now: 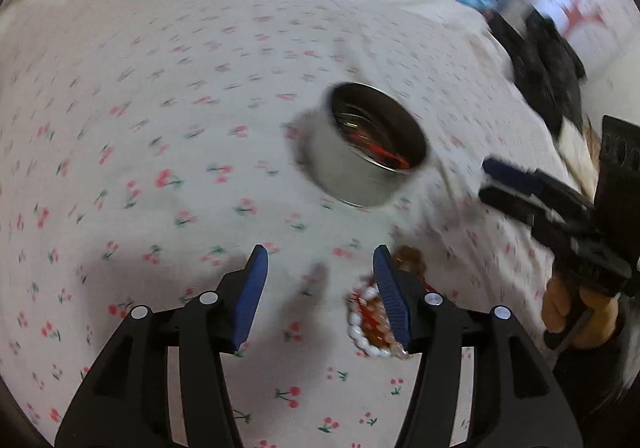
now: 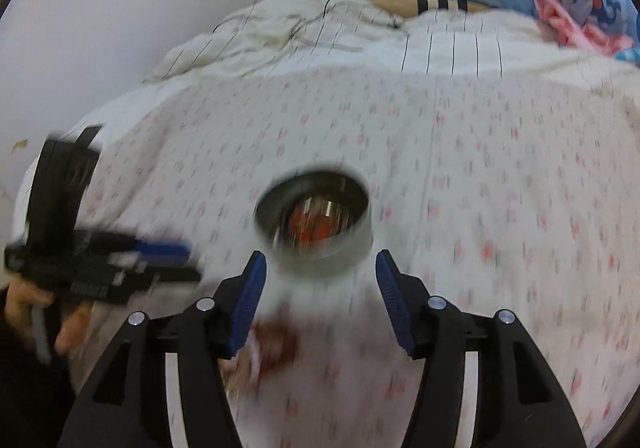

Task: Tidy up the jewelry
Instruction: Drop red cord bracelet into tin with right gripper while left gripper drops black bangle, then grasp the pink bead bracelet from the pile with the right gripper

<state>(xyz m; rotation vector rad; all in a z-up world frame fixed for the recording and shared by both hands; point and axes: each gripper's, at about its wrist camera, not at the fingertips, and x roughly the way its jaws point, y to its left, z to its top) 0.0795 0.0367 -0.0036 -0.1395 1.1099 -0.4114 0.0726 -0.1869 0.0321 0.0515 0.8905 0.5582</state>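
Fingers on your left gripper (image 1: 320,268) stand wide apart with nothing between them, and your right gripper (image 2: 320,272) is spread just as wide and empty too. You look to be mid-task: the round tin (image 1: 356,172) already holds something red, while a heap of beaded bracelets (image 1: 374,322) lies loose on the cherry-print sheet (image 1: 160,128), touching or just under your left gripper's right-hand finger. The tin sits farther ahead, well beyond the tips. Next, I'd judge, you need to shift left so the beads fall between the pads, then close gently, since beads slip
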